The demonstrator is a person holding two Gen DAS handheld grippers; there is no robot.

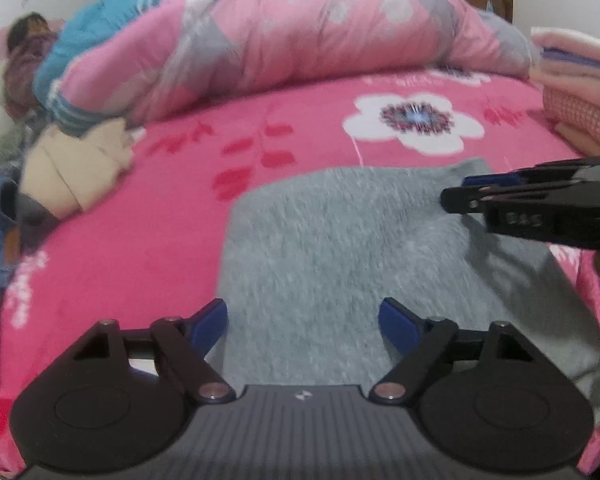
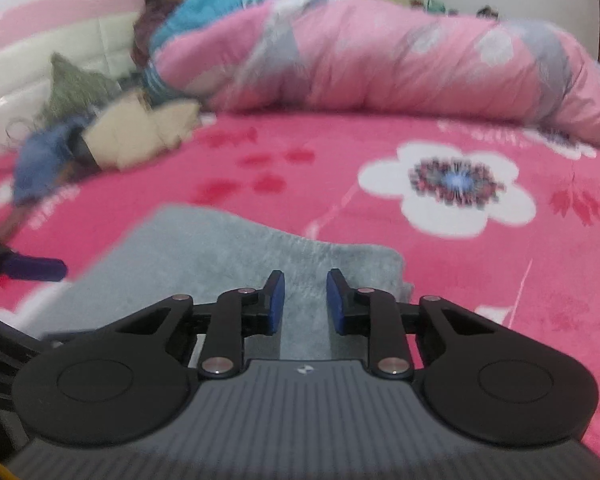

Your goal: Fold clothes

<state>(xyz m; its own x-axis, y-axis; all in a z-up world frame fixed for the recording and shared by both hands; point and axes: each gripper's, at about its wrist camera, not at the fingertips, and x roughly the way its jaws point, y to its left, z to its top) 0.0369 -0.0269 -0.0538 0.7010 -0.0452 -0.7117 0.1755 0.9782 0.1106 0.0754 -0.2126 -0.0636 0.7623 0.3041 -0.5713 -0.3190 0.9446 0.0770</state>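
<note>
Left hand-held gripper (image 1: 302, 322), right hand-held gripper (image 2: 305, 300): black linkages, blue pads, silver pivots, ribbed grey body.

I see a plain grey fuzzy garment (image 1: 340, 248) lying on a hot-pink bed cover (image 1: 140, 240) printed with red leaf sprigs and a white flower (image 1: 414, 122) with a blue-and-purple centre. Behind it, the quilt (image 1: 280, 52) is pink with grey and white patches. Both my grippers are black with blue finger pads (image 2: 276, 304). A cream cloth (image 1: 76, 168) sits far left.
</note>
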